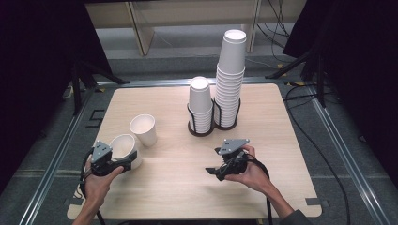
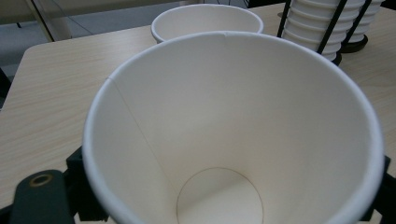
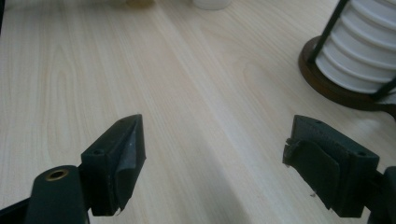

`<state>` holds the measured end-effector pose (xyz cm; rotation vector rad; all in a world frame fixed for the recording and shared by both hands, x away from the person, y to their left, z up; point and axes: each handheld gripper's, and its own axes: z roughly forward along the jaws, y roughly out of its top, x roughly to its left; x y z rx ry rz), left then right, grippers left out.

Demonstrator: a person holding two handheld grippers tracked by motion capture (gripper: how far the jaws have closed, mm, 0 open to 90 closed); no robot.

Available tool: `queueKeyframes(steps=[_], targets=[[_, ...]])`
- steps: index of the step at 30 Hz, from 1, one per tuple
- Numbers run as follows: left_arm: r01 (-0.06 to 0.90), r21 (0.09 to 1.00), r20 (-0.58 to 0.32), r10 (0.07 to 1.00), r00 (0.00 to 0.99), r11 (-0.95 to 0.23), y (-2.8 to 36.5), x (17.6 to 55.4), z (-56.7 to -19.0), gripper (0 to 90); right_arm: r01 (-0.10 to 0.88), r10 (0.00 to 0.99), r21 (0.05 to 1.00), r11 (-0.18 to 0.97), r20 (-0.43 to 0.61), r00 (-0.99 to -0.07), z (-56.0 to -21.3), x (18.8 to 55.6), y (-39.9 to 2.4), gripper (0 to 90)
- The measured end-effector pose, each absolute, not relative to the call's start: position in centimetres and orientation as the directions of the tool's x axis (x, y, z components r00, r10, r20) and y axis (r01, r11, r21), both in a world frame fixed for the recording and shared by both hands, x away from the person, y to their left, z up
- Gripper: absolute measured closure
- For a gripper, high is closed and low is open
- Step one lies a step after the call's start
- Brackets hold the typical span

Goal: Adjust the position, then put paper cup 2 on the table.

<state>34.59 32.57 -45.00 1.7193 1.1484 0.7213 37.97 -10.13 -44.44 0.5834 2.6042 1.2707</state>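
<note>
Left gripper (image 1: 123,165), jaws clamped on a tilted paper cup (image 1: 125,148) at lower left of the high view; right gripper (image 1: 212,171), jaws wide and empty. Keep pressure light; align over the upright cup (image 1: 144,129) just behind.

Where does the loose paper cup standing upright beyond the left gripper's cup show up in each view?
High view: the standing cup is left of centre on the table, just beyond the held cup.
Left gripper view: the standing cup is at top centre, behind the held cup's rim.
Right gripper view: I cannot pick it out with certainty.
Shared landmark: the dark cup holder with stacked cups.
</note>
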Motion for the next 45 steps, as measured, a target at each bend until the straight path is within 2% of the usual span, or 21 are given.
queueKeyframes(steps=[9, 23, 41, 45], targets=[[0.388, 0.913, -0.03, 0.924, 0.381, -0.13, 33.0, 34.7, -45.2, 13.8, 0.304, 0.474, 0.786, 0.538, 0.016, -0.88, -44.7, 37.7, -12.0, 19.6], [0.403, 0.907, -0.034, 0.935, 0.353, -0.119, 33.7, 34.9, -45.5, 13.7, 0.305, 0.477, 0.784, 0.541, 0.013, -0.879, -44.9, 37.3, -12.9, 19.5], [0.383, 0.916, -0.035, 0.93, 0.367, -0.117, 33.9, 35.7, -46.0, 13.5, 0.301, 0.471, 0.781, 0.547, 0.009, -0.882, -45.2, 37.2, -13.1, 19.4], [0.387, 0.914, -0.03, 0.931, 0.364, -0.122, 34.0, 36.1, -46.1, 13.4, 0.325, 0.479, 0.775, 0.542, 0.034, -0.877, -45.3, 37.1, -13.0, 19.4]])
